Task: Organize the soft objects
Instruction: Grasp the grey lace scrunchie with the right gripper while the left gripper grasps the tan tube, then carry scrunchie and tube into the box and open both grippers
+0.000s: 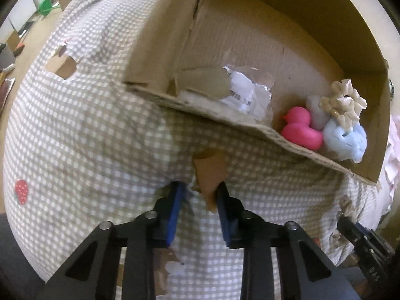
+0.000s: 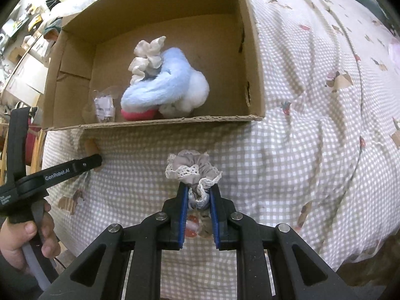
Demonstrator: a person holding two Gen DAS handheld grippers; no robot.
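Note:
A cardboard box lies on a checked cloth. Inside it are a blue plush, a cream ruffled scrunchie, a white fluffy piece and a pink duck. My right gripper is shut on a grey lace-trimmed scrunchie, just in front of the box's near wall. My left gripper is open and empty, its tips on the cloth at a torn hole showing cardboard, in front of the box.
A crumpled paper label lies in the box. The checked cloth has holes and printed strawberries. Room clutter shows at the far left. The left gripper body shows in the right wrist view.

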